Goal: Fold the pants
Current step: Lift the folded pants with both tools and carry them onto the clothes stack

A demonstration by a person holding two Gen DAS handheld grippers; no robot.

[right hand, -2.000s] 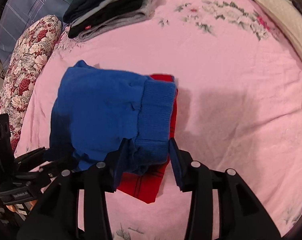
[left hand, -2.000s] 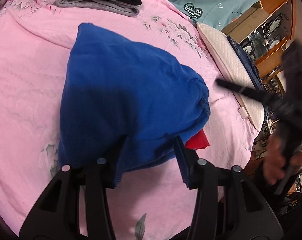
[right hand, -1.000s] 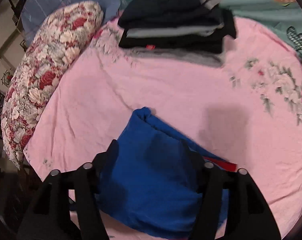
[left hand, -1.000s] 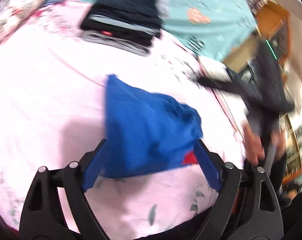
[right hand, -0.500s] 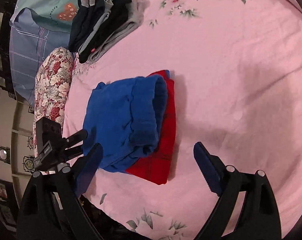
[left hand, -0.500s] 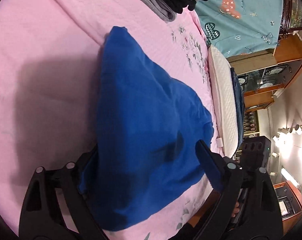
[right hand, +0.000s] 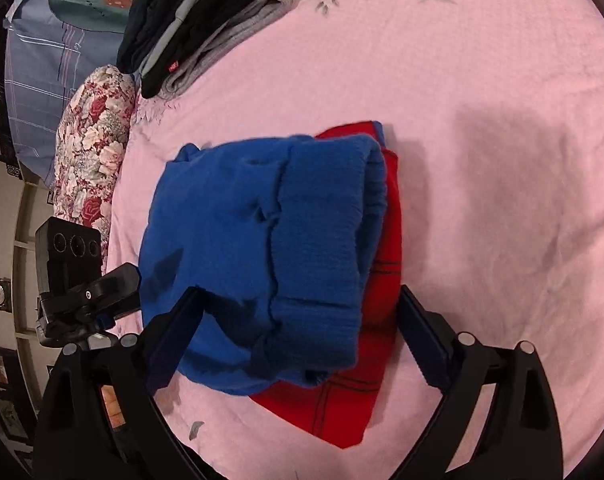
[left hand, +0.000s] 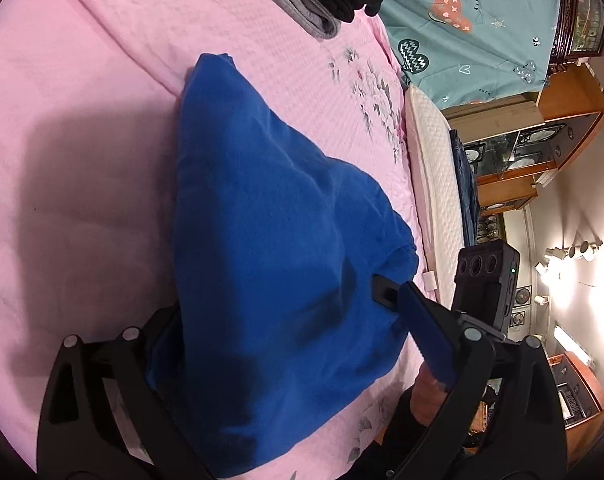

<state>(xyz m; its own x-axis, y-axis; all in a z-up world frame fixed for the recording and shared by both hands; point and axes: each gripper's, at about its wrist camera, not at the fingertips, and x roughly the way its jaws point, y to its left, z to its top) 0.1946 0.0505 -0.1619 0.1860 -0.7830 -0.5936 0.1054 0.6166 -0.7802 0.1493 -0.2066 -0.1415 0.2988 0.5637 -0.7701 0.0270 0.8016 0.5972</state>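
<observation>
Two pairs of tongs frame what we see, and both stand spread wide with nothing gripped. From the right wrist view, going left to right, we find a flowered bolster (right hand: 90, 148) along the bed's edge, then our left tongs (right hand: 102, 292) poking in beside the folded blue pants (right hand: 262, 248). The pants lie in a thick bundle on the pink bedspread (right hand: 501, 160), their ribbed waistband rolled toward the right, and they rest on top of a red checked garment (right hand: 357, 392) that sticks out beneath them on the right and near side. Our right tongs (right hand: 298, 344) straddle the near end of the bundle, fingers apart on either side of it. A stack of dark and grey folded clothes (right hand: 194, 16) sits further back. From the left wrist view, our left tongs (left hand: 290, 320) sit wide across the pants (left hand: 270, 240), and right of them runs a white quilted pillow (left hand: 433, 184) at the bed's edge, then a wooden cabinet (left hand: 541, 128)
</observation>
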